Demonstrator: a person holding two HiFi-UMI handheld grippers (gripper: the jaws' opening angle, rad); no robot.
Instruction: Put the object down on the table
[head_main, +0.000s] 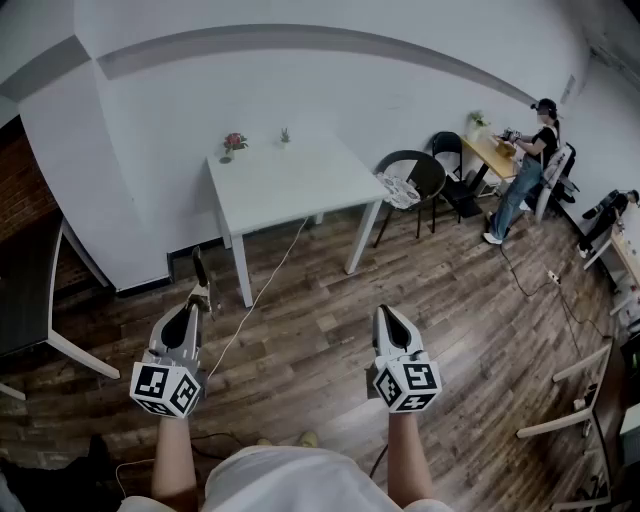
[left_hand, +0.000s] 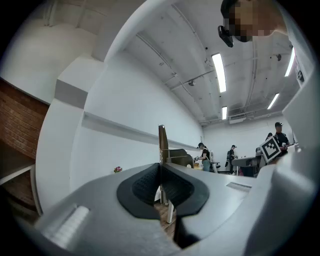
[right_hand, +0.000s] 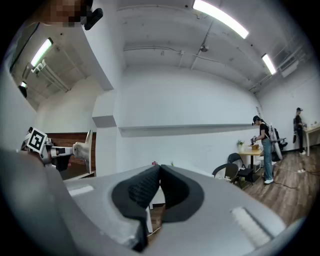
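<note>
My left gripper (head_main: 197, 302) is shut on a thin flat object (head_main: 200, 272), dark at its far end and pale where the jaws hold it. In the left gripper view the object (left_hand: 162, 144) stands as a narrow brown strip rising from between the closed pads of the left gripper (left_hand: 161, 169). My right gripper (head_main: 388, 316) is shut with nothing in it; its pads meet in the right gripper view (right_hand: 159, 170). Both grippers hover over the wooden floor, short of the white table (head_main: 290, 185). The held object (right_hand: 88, 149) shows side-on in the right gripper view.
A small flower pot (head_main: 233, 144) and a tiny plant (head_main: 284, 135) stand at the table's far edge. Black chairs (head_main: 415, 178) stand to its right. A person (head_main: 530, 170) works at a far wooden table. A dark table (head_main: 35, 290) stands at left. A cable (head_main: 265, 285) crosses the floor.
</note>
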